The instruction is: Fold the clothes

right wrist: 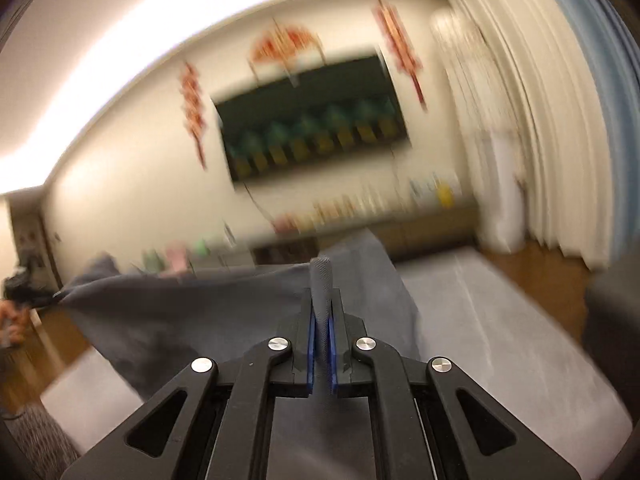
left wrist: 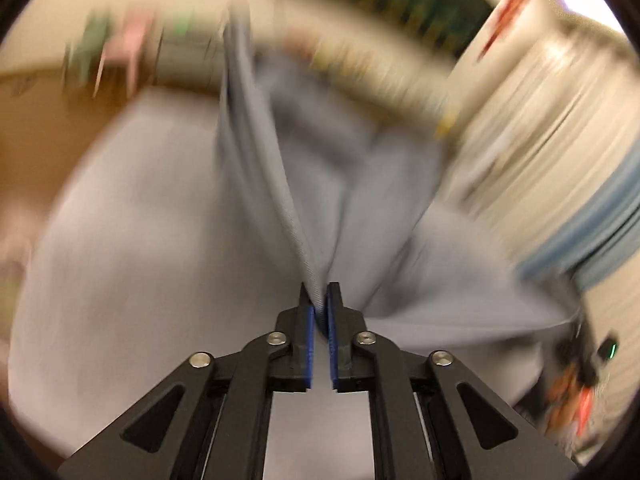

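A grey garment (left wrist: 320, 168) hangs stretched in the air between both grippers, above a pale grey surface (left wrist: 120, 220). My left gripper (left wrist: 321, 300) is shut on a ribbed hem of the garment, which runs up and away from the fingers. In the right wrist view the same grey garment (right wrist: 192, 312) spreads out to the left, and my right gripper (right wrist: 322, 312) is shut on a ribbed edge that sticks up between the blue pads (right wrist: 311, 344). The other gripper (right wrist: 24, 284) shows far left, holding the far corner. Both views are motion-blurred.
The pale grey surface (right wrist: 500, 340) lies below, with wooden floor (right wrist: 540, 280) around it. A low cabinet (right wrist: 420, 236) with bottles, a dark wall picture (right wrist: 312, 124) and cream curtains (right wrist: 540, 120) stand behind. A dark seat edge (right wrist: 612, 320) is at right.
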Demonstrator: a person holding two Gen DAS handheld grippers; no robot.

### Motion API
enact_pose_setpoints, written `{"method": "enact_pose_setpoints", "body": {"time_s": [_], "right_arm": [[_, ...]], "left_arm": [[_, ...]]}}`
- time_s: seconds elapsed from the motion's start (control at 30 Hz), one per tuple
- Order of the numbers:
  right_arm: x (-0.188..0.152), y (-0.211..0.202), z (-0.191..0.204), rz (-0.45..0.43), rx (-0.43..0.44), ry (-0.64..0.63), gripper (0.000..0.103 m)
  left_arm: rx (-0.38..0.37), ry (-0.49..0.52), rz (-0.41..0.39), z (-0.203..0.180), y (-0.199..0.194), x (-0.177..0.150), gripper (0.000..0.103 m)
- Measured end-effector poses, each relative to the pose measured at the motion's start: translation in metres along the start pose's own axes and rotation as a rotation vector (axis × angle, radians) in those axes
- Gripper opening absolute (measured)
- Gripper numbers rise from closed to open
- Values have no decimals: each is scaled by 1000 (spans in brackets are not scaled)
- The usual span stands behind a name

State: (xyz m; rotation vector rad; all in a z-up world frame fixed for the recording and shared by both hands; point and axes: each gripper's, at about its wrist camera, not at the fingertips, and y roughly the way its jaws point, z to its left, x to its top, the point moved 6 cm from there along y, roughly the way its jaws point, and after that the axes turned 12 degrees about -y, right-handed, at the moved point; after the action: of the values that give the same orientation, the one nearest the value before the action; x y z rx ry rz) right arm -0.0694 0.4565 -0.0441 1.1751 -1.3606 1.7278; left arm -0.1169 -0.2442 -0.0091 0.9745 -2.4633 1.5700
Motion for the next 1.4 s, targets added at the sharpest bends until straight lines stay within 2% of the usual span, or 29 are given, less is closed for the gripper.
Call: {"method": "enact_pose_setpoints", "body": {"time_s": [0.03, 0.07, 0.1, 0.13, 0.17, 0.23, 0.27, 0.33, 0.4, 0.47, 0.53, 0.6, 0.63, 0.7, 0.73, 0.77, 0.8, 0.83, 0.87, 0.9, 0.93, 1.03, 1.07, 1.13, 1.2, 1.27, 1.33, 1.37, 1.4], "right_arm": [[-27, 7, -6, 95, -10, 25, 8], [-65, 14, -15, 230, -37, 73, 10], [-91, 16, -23, 323, -60, 117, 13], [-107, 8, -31, 366, -86, 163, 14], [-122, -1, -40, 403, -113, 210, 14], [-141, -21, -56, 438, -163, 296, 21], [-136, -35, -63, 422, -200, 313, 29], [-117, -52, -67, 379, -260, 293, 35], [-85, -55, -58, 326, -271, 252, 42], [-53, -37, -33, 285, -218, 203, 65], [-23, -11, -2, 259, -153, 141, 75], [0, 24, 30, 261, -85, 68, 77], [8, 41, 43, 270, -57, 34, 79], [9, 88, 64, 380, -53, -56, 79], [4, 111, 68, 454, -77, -105, 74], [-5, 134, 63, 532, -113, -155, 37], [-14, 157, 58, 612, -150, -206, 11], [-14, 164, 49, 626, -188, -231, 2], [-13, 168, 39, 631, -228, -252, 1], [-1, 153, 32, 566, -259, -251, 1], [13, 135, 25, 490, -288, -246, 1], [42, 49, 12, 227, -323, -148, 1], [32, 26, 0, 217, -354, -104, 1], [-10, 12, -28, 291, -359, 9, 1], [-81, 16, -67, 458, -367, 166, 4], [-132, 9, -89, 546, -371, 319, 9], [-149, -9, -96, 536, -401, 397, 16], [-147, -21, -98, 501, -427, 426, 26], [-143, -30, -101, 470, -449, 446, 32]], "left_arm": [[55, -31, 57, 23, 15, -17, 12], [81, -52, 68, 37, 17, -24, 13], [107, -72, 80, 51, 18, -31, 13], [131, -92, 88, 64, 20, -37, 13], [128, -104, 53, 69, 10, -33, 14], [67, -144, -21, 74, -21, -20, 22], [55, -146, -52, 71, -30, -14, 25], [41, -135, -97, 64, -42, -4, 28], [34, -112, -127, 54, -48, 3, 31], [39, -82, -102, 47, -32, 17, 32], [68, -37, -61, 35, -3, 22, 32], [98, 8, -19, 23, 25, 27, 32], [145, 23, -1, 27, 42, 29, 32], [239, 53, 35, 35, 74, 33, 32], [286, 68, 53, 39, 90, 35, 32], [333, 83, 71, 43, 106, 37, 32], [380, 97, 89, 47, 121, 40, 32], [429, 81, 106, 61, 132, 42, 35], [446, 52, 116, 74, 137, 43, 35], [446, 18, 106, 85, 134, 44, 38], [447, -16, 97, 96, 131, 44, 36], [438, -65, 73, 110, 117, 40, 27], [434, -74, 65, 112, 112, 38, 29], [425, -90, 51, 115, 101, 34, 40], [416, -107, 36, 119, 90, 29, 40], [407, -124, 22, 122, 79, 25, 38], [398, -141, 8, 126, 68, 21, 37], [392, -149, 0, 126, 63, 19, 37], [354, -152, -13, 114, 59, 23, 37]]}}
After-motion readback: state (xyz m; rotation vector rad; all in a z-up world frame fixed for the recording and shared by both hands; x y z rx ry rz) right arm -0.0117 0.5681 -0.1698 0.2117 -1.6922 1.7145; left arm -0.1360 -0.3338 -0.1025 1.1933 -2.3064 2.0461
